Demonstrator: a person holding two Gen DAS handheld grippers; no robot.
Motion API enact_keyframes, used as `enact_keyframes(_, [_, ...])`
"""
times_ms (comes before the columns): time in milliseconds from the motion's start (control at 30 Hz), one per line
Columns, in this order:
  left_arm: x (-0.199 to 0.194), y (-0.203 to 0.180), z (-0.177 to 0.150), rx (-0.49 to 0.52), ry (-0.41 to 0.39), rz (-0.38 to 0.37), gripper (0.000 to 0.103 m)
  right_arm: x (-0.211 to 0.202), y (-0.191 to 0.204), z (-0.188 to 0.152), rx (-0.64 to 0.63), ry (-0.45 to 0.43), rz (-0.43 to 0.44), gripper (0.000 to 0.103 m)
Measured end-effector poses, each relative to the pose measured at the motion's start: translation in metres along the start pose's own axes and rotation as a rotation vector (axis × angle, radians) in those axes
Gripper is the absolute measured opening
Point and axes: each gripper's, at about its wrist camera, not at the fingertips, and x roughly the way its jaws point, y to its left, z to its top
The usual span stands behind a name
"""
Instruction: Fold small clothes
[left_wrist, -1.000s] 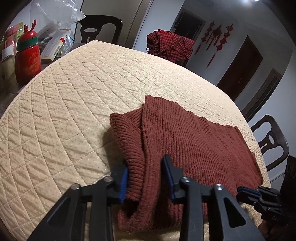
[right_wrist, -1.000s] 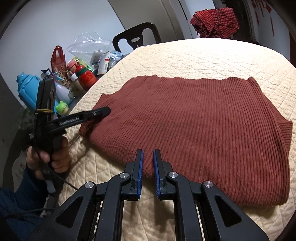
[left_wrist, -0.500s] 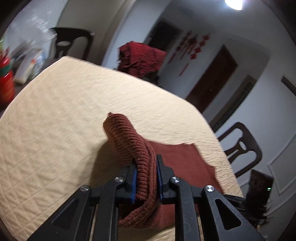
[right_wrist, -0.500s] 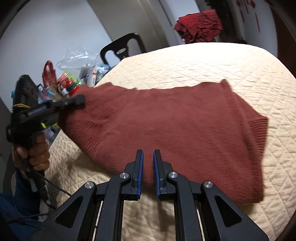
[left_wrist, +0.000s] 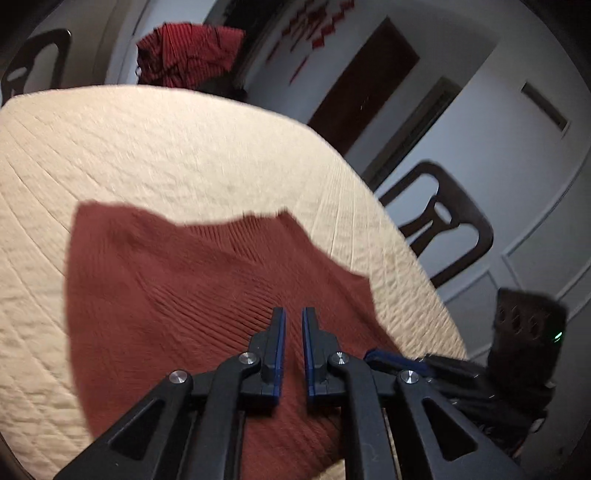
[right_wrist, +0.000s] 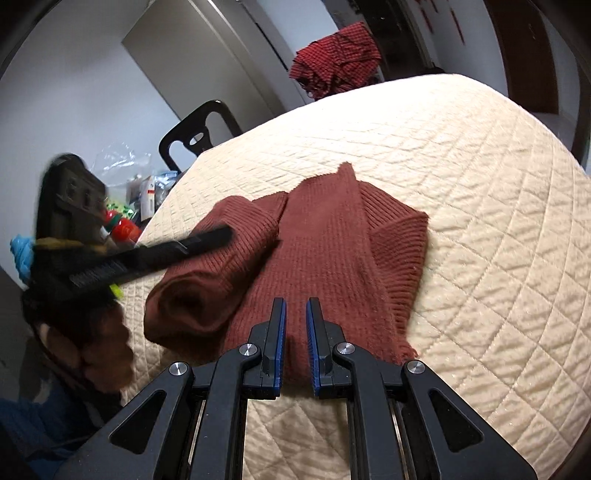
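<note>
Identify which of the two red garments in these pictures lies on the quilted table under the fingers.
The plain rust-red ribbed knit sweater lies folded on the cream quilted table cover. The other, a crumpled red-and-black checked cloth, sits beyond the table's far edge.

Looked like a home dining room: round table under a quilted cream cover, dark wooden chairs drawn up around it. Red checked cloth draped over a far chair, red hanging ornaments beside a dark door. Bottles and packets cluttered one side.
</note>
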Motion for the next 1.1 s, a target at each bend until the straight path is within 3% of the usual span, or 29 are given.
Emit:
enact_keyframes(67, [-0.008,-0.002,-0.001,-0.009,-0.008,-0.031,0.011,-0.002,-0.002,0.001,0.017,-0.007,0.036,0.015])
enact_keyframes(133, [-0.028,-0.006,0.0,0.013,-0.059,-0.038,0.017,-0.002,-0.002,0.004,0.04,-0.014,0.088,0.033])
enact_keyframes(200, [-0.054,-0.005,0.004,0.039,-0.14,0.003,0.024,0.0,-0.002,0.008,0.075,-0.02,0.159,0.044])
enact_keyframes(300, [-0.074,0.005,0.007,0.045,-0.203,0.096,0.024,0.008,0.002,0.014,0.099,0.0,0.246,0.044])
enact_keyframes(400, [-0.083,0.023,0.002,0.028,-0.21,0.168,0.024,0.028,0.007,0.022,0.116,0.062,0.297,0.044])
enact_keyframes(567, [-0.081,0.041,-0.012,-0.002,-0.19,0.191,0.024,0.06,0.006,0.029,0.173,0.173,0.315,0.044])
enact_keyframes(933, [-0.07,0.053,-0.028,-0.028,-0.175,0.199,0.024,0.082,0.017,0.042,0.153,0.194,0.277,0.044])
enact_keyframes(967, [-0.07,0.052,-0.028,-0.023,-0.175,0.201,0.024,0.083,0.02,0.042,0.137,0.195,0.268,0.042])
enact_keyframes(1033, [-0.068,0.051,-0.028,-0.015,-0.173,0.204,0.024,0.083,0.021,0.042,0.124,0.195,0.26,0.016])
enact_keyframes(1100, [-0.066,0.049,-0.028,-0.012,-0.171,0.203,0.024,0.08,0.018,0.044,0.128,0.184,0.271,0.015])
